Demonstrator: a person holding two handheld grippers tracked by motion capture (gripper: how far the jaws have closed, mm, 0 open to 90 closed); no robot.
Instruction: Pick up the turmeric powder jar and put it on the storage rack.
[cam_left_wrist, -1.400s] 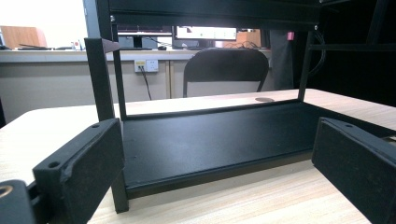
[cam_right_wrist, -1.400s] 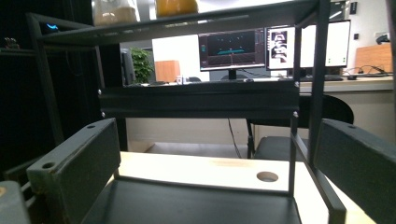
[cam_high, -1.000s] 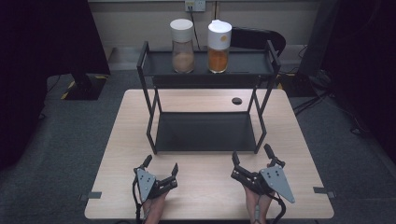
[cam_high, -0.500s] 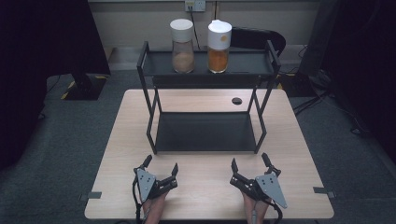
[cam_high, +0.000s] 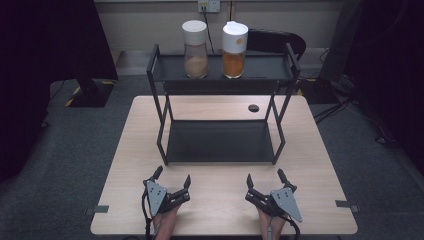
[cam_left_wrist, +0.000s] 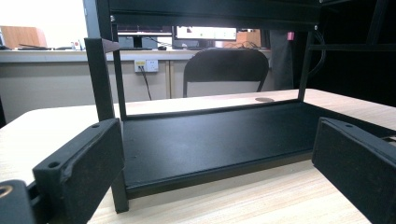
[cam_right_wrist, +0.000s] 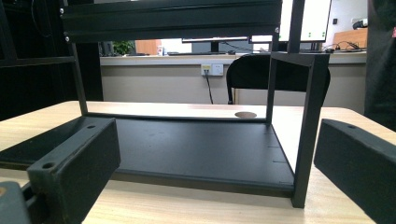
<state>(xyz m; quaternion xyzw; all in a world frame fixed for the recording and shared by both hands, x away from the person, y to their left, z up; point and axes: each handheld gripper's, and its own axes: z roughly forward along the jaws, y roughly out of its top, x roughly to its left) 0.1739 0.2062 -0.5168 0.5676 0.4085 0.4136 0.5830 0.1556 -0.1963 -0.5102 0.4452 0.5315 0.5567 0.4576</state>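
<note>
A black two-tier metal rack (cam_high: 220, 142) stands on the light wooden table (cam_high: 320, 150). On its top shelf stand two white-lidded jars: one with pale beige powder (cam_high: 195, 49), one with orange powder (cam_high: 234, 49). My left gripper (cam_high: 172, 179) rests open near the table's front edge, left of centre, with nothing between its jaws. My right gripper (cam_high: 264, 179) lies open to the right of it, also empty. Both point at the rack's bare lower shelf (cam_left_wrist: 210, 144) (cam_right_wrist: 196, 149).
A round cable hole (cam_high: 253, 108) sits in the table behind the rack. A black chair (cam_high: 272, 40) stands beyond the table's far edge, below a wall socket (cam_high: 209, 6). Dark carpet surrounds the table.
My right gripper has drawn back a little toward the front edge. The left gripper has stayed put.
</note>
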